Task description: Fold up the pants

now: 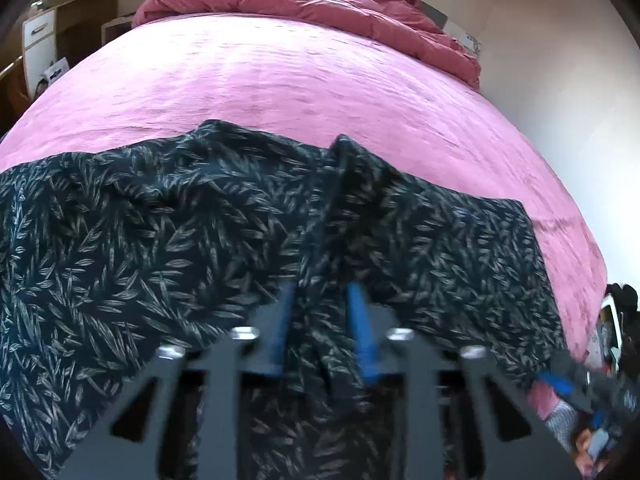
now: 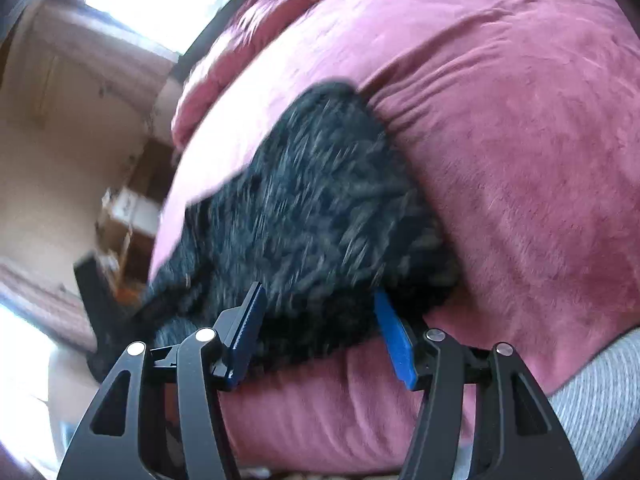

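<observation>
Pants (image 1: 140, 220), dark with a leaf print, lie along the near edge of the bed (image 1: 300, 80), on its pink cover. Left gripper (image 1: 322, 320): blue fingers (image 1: 358, 320) narrow, pinching a raised ridge of the pants fabric. Right gripper (image 2: 320, 312): fingers (image 2: 394, 336) spread wide around the pants end; contact unclear, view badly blurred. Rumpled red duvet (image 1: 300, 0) at far edge. Lower pants cut off behind gripper frame.
</observation>
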### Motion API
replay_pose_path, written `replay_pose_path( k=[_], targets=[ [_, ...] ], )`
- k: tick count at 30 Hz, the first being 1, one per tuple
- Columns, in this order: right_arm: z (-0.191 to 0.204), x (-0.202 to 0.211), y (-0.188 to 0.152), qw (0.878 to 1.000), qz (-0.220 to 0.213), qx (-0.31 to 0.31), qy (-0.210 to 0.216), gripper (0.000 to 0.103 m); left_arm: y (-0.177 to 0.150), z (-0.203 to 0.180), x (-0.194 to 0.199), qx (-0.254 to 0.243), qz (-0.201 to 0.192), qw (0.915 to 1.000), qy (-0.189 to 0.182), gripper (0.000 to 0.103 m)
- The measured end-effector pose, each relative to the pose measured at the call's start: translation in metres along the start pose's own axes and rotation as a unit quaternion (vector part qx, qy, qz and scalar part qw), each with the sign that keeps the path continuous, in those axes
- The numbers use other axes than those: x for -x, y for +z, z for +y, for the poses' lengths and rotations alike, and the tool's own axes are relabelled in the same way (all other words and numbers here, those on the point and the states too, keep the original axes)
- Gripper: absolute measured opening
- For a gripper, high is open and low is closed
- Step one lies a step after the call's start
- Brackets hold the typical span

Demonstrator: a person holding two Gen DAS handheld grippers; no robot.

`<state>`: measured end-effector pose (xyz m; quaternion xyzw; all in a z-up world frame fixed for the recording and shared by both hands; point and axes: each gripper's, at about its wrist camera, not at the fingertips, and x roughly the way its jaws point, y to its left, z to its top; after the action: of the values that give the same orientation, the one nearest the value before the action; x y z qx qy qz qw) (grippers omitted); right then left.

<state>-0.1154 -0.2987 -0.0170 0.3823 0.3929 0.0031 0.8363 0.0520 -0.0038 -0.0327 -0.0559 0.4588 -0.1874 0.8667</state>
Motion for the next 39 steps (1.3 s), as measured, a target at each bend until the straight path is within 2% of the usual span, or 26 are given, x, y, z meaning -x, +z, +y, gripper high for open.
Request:
replay_pose_path(
  k=[1,3,6,8,9,10,12,13,15,16,17,19,21,22,25,28,31,33,34,36,37,39],
  targets=[
    [-0.001,0.005,0.003,0.999,-0.029,0.001,-0.021,0.040,0.000,-0.002,0.007,-0.001,-0.007,0.9999,-0.009,0.013],
    [-0.011,0.014,0.007,0.999,-0.049,-0.005,-0.024,0.039,-0.004,-0.005,0.023,0.008,-0.018,0.9991,-0.037,0.011],
    [-0.020,0.016,0.008,0.999,-0.042,-0.019,-0.023,0.039,-0.016,-0.002,0.048,0.025,-0.035,0.9970,-0.064,0.011],
    [-0.024,0.010,0.006,0.999,-0.016,-0.022,-0.029,0.039,-0.025,0.001,0.047,0.022,-0.034,0.9981,-0.046,0.011],
    [-0.020,0.005,0.007,0.999,-0.010,-0.018,-0.031,0.039,-0.027,0.001,0.038,0.013,-0.023,0.9993,-0.026,0.012],
    [-0.016,0.004,0.007,0.999,-0.005,-0.011,-0.034,0.045,-0.027,0.004,0.026,0.010,-0.006,0.9998,-0.013,0.012],
    [-0.006,0.007,0.005,0.999,0.009,0.018,-0.040,0.051,-0.029,0.009,0.013,0.015,0.005,0.9998,-0.015,0.015],
    [-0.004,0.012,0.004,0.998,0.015,0.032,-0.048,0.052,-0.031,0.008,0.015,0.012,-0.008,0.9997,-0.018,0.017],
    [0.004,0.022,0.000,0.996,0.026,0.064,-0.059,0.052,-0.034,0.007,0.022,0.011,-0.021,0.9995,-0.022,0.034],
    [0.007,0.031,-0.002,0.995,0.022,0.078,-0.057,0.052,-0.035,0.011,0.029,0.018,-0.033,0.9990,-0.026,0.049],
    [0.011,0.045,-0.004,0.993,0.009,0.100,-0.057,0.052,-0.036,0.015,0.037,0.029,-0.051,0.9980,-0.022,0.060],
    [0.021,0.068,-0.003,0.986,-0.032,0.144,-0.074,0.052,-0.037,0.019,0.053,0.044,-0.086,0.9953,-0.003,0.061],
    [0.034,0.076,0.005,0.979,-0.068,0.173,-0.089,0.051,-0.034,0.014,0.063,0.032,-0.099,0.9945,0.003,0.049],
    [0.039,0.074,0.011,0.975,-0.078,0.186,-0.095,0.050,-0.032,0.009,0.065,0.023,-0.103,0.9944,0.006,0.046],
    [0.059,0.051,0.029,0.964,-0.090,0.225,-0.113,0.047,-0.026,-0.020,0.066,-0.040,-0.099,0.9941,0.019,0.046],
    [0.076,0.010,0.049,0.953,-0.080,0.263,-0.123,0.047,-0.011,-0.044,0.054,-0.097,-0.089,0.9904,0.040,0.046],
    [0.086,-0.023,0.056,0.941,-0.063,0.303,-0.138,0.047,0.004,-0.050,0.040,-0.126,-0.059,0.9889,0.051,0.046],
    [0.088,-0.049,0.064,0.933,-0.046,0.326,-0.144,0.044,0.013,-0.049,0.023,-0.131,-0.040,0.9878,0.074,0.046],
    [0.087,-0.057,0.068,0.932,-0.042,0.327,-0.152,0.040,0.015,-0.048,0.017,-0.131,-0.034,0.9876,0.079,0.046],
    [0.076,-0.079,0.080,0.933,-0.022,0.313,-0.177,0.039,0.018,-0.048,0.006,-0.144,-0.039,0.9849,0.088,0.047],
    [0.068,-0.090,0.087,0.939,-0.010,0.296,-0.174,0.039,0.020,-0.053,0.003,-0.158,-0.047,0.9816,0.096,0.047],
    [0.061,-0.095,0.091,0.943,-0.013,0.288,-0.167,0.039,0.019,-0.064,-0.004,-0.190,-0.057,0.9728,0.120,0.048]
  ],
)
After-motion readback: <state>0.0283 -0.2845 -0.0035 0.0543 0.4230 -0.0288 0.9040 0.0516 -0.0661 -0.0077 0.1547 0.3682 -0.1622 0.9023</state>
